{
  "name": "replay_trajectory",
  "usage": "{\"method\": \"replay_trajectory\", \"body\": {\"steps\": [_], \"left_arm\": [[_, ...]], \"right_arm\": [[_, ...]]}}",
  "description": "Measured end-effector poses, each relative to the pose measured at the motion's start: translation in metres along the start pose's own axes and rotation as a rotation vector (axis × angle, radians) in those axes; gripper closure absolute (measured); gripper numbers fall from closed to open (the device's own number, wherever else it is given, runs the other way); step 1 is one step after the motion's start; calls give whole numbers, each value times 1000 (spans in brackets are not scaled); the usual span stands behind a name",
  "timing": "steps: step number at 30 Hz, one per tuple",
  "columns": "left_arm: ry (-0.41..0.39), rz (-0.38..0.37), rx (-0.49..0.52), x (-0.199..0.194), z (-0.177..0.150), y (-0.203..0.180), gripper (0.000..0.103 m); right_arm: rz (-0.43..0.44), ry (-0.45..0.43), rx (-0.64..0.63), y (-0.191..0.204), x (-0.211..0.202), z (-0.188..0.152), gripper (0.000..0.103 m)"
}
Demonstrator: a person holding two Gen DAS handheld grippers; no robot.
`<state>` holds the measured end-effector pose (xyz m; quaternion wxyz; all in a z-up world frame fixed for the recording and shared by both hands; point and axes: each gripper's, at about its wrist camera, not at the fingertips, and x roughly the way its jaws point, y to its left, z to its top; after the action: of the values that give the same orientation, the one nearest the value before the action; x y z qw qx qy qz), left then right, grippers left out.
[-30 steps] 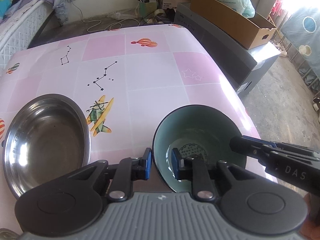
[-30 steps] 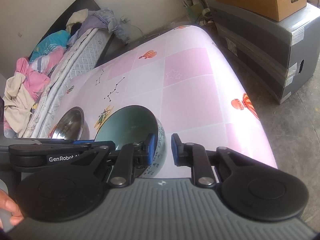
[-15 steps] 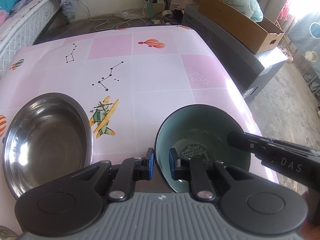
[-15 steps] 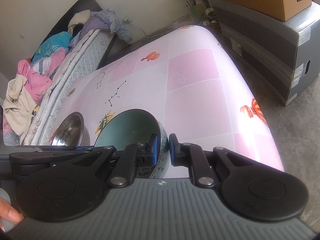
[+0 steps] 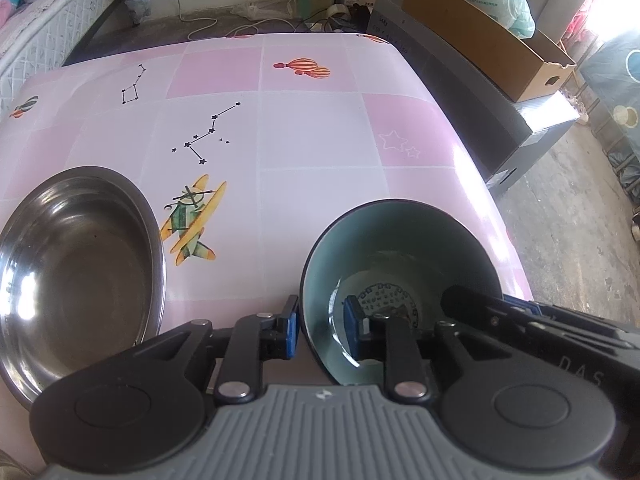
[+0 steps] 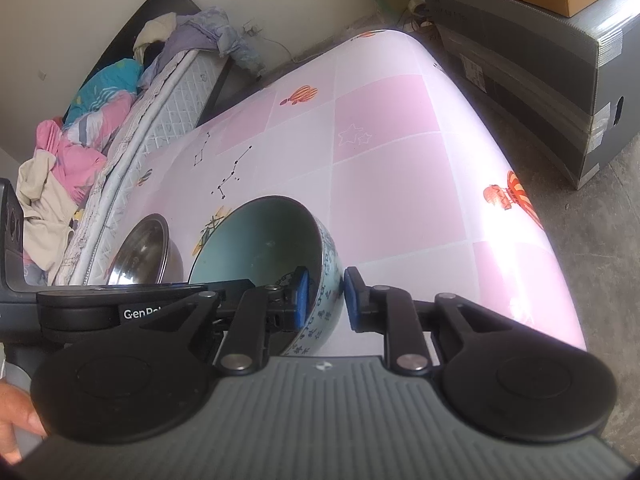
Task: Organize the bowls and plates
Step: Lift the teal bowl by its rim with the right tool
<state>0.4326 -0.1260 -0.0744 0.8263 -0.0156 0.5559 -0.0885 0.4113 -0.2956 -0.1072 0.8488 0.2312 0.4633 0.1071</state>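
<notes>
A ceramic bowl (image 5: 400, 248), teal inside and patterned blue-and-white outside (image 6: 320, 316), sits near the front edge of the pink table (image 5: 320, 140). My left gripper (image 5: 321, 328) straddles its near-left rim, one blue pad outside and one inside. Its jaws are opening and a gap shows at each pad. My right gripper (image 6: 326, 296) straddles the rim's right side the same way, also opening, with the pads off the wall. A steel bowl (image 5: 76, 264) stands empty to the left, apart from both grippers.
A grey case (image 5: 460, 100) with a cardboard box (image 5: 480, 40) on top stands right of the table. A mattress with piled clothes (image 6: 80, 148) runs along the left side. A person's hand (image 6: 12, 420) shows at the lower left.
Both pairs of jaws were pinched on the ceramic bowl's rim half a second ago and have since widened off it. The bowl and the hands have hardly shifted.
</notes>
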Motion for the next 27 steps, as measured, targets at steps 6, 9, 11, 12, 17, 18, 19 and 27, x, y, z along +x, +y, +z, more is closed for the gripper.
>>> {"method": "replay_trajectory", "body": {"steps": [6, 9, 11, 12, 17, 18, 19, 27], "left_arm": [[11, -13, -8, 1, 1, 3, 80], [28, -16, -16, 5, 2, 3, 80], [39, -23, -29, 7, 3, 4, 79], [41, -25, -33, 8, 3, 4, 79], [46, -32, -28, 10, 3, 4, 79], [47, -36, -30, 10, 3, 5, 79], [47, -39, -35, 9, 3, 5, 78], [33, -40, -40, 6, 5, 11, 78]], "right_arm": [[-26, 2, -17, 4, 5, 1, 83], [-24, 11, -9, 4, 6, 0, 82], [-22, 25, -5, 4, 7, 0, 81], [-21, 31, -1, 3, 8, 0, 80], [-31, 43, -12, 7, 11, 0, 80], [-34, 41, -14, 8, 11, 0, 80], [-38, 40, -14, 8, 11, 0, 81], [-55, 26, -41, 15, 15, 7, 82]]}}
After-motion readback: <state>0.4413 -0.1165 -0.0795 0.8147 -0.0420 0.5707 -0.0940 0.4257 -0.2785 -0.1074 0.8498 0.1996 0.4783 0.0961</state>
